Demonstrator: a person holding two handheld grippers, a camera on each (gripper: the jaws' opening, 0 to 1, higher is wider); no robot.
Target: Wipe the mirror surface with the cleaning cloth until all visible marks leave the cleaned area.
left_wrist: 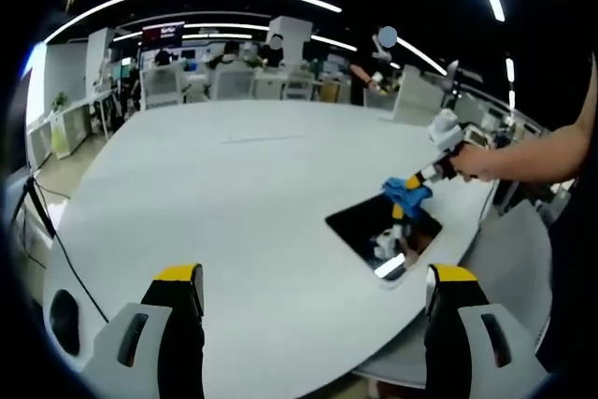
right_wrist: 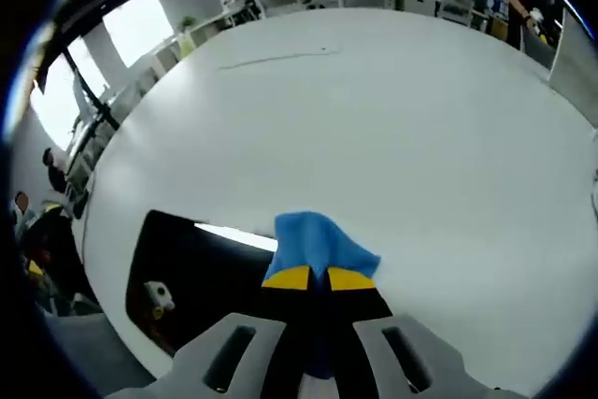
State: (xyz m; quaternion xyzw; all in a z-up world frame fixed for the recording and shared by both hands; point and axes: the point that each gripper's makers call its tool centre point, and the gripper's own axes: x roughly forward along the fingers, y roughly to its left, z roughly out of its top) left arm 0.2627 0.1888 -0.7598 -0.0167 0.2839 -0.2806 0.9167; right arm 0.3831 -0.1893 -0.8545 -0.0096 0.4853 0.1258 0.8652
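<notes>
Right gripper [right_wrist: 310, 278] fingers clamped on blue cleaning cloth [right_wrist: 318, 242], cloth bunched past the fingertips, over the mirror [right_wrist: 201, 263] edge. Mirror flat on white table [right_wrist: 374, 119]. Left gripper [left_wrist: 313, 301] fingers wide apart, holding nothing, short of the mirror.

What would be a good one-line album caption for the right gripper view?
Right gripper pinching a blue cloth at the edge of a dark mirror on a white table.

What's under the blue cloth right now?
The blue cloth, clamped in the right gripper, hangs over the mirror's edge and the white table. Marks beneath it are hidden.
</notes>
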